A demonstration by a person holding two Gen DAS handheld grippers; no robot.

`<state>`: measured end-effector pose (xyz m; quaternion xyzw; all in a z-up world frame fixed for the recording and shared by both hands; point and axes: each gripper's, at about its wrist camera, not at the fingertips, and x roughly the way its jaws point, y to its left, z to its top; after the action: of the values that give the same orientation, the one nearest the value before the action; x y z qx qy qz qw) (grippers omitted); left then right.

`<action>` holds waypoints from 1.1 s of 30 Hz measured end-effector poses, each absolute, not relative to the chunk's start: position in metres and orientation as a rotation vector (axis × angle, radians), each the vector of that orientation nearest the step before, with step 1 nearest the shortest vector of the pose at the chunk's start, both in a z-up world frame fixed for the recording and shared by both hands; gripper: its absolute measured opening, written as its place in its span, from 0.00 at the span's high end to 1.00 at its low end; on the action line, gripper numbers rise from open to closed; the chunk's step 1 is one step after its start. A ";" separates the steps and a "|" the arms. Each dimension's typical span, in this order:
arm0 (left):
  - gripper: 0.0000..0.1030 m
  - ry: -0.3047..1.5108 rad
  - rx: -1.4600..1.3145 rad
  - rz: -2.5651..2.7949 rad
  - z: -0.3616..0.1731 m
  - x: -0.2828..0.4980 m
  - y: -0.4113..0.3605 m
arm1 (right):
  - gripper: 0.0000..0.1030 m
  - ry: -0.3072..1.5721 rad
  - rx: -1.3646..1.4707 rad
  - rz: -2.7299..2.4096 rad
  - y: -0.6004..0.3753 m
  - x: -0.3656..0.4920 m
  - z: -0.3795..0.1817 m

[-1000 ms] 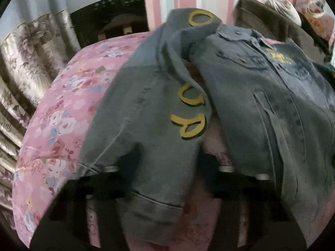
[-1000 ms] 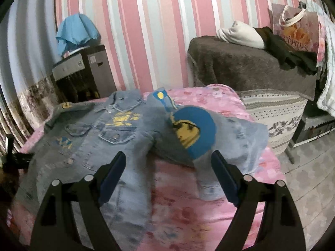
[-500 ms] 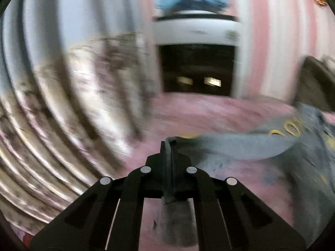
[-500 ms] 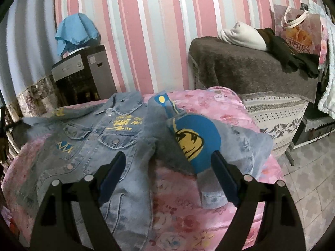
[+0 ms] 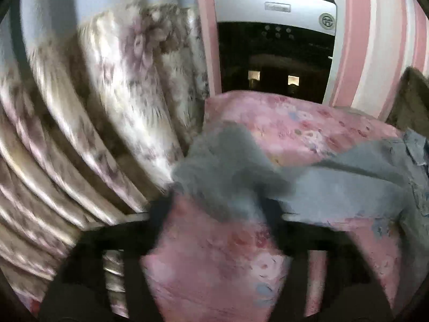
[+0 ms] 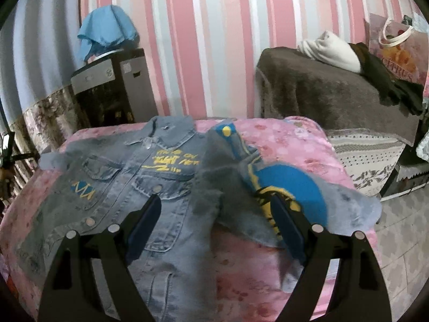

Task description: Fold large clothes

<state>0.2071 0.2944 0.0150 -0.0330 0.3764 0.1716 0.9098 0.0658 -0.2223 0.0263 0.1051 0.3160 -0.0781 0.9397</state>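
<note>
A blue denim jacket (image 6: 161, 187) with yellow lettering lies front up on the pink floral bedspread (image 6: 295, 145). One sleeve (image 5: 228, 166) is stretched out to the bed's edge by the curtain. Its cuff lies between the blurred fingers of my left gripper (image 5: 217, 214), whose jaws are opening and no longer pinch it. The other sleeve (image 6: 292, 190), with a blue and yellow patch, lies bent across the bed's right side. My right gripper (image 6: 215, 214) hovers open over the jacket's front, with nothing between its blue pads (image 6: 144, 222).
A flowered curtain (image 5: 107, 107) hangs close to the bed's left edge. A dark cabinet (image 6: 112, 88) with a blue cloth on top stands against the striped wall. A brown-covered piece of furniture (image 6: 335, 94) with clothes and a bag stands at the right, above a tiled floor (image 6: 396, 214).
My left gripper closed on the sleeve, drew it out toward the curtain, and now its jaws stand apart with the cuff released. The jacket lies flatter; the right gripper shifted slightly.
</note>
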 end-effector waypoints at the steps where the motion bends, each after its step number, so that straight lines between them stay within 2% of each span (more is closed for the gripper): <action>1: 0.21 0.766 -0.099 0.354 0.009 0.205 0.295 | 0.19 0.647 0.216 -0.159 -0.221 0.066 0.026; 3: 0.11 0.766 -0.186 0.349 -0.005 0.204 0.298 | 0.19 0.649 0.210 -0.157 -0.217 0.065 0.026; 6: 0.06 0.733 -0.283 0.349 -0.016 0.214 0.306 | 0.19 0.650 0.202 -0.155 -0.215 0.064 0.029; 10: 0.06 0.784 -0.337 0.355 -0.032 0.242 0.310 | 0.18 0.647 0.201 -0.162 -0.213 0.063 0.030; 11: 0.19 0.791 -0.351 0.343 -0.035 0.244 0.310 | 0.18 0.646 0.205 -0.164 -0.214 0.063 0.030; 12: 0.46 0.797 -0.372 0.318 -0.040 0.248 0.310 | 0.18 0.645 0.209 -0.162 -0.215 0.063 0.030; 13: 0.56 0.805 -0.375 0.319 -0.044 0.251 0.309 | 0.18 0.643 0.213 -0.160 -0.216 0.064 0.031; 15: 0.92 0.779 -0.362 0.335 -0.042 0.249 0.307 | 0.19 0.638 0.221 -0.163 -0.218 0.066 0.032; 19: 0.93 0.649 -0.360 0.323 -0.006 0.231 0.298 | 0.19 0.631 0.207 -0.150 -0.222 0.076 0.035; 24: 0.93 0.479 -0.308 0.213 0.068 0.214 0.248 | 0.18 0.600 0.194 -0.111 -0.222 0.098 0.045; 29: 0.93 0.379 -0.226 0.013 0.124 0.219 0.152 | 0.18 0.579 0.193 -0.067 -0.220 0.120 0.054; 33: 0.93 0.374 -0.171 -0.172 0.137 0.232 0.059 | 0.18 0.566 0.203 -0.054 -0.224 0.131 0.058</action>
<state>0.2324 0.0588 0.1372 -0.0847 0.1854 -0.0851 0.9753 0.1314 -0.2244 0.0578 0.0998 0.2785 -0.0266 0.9549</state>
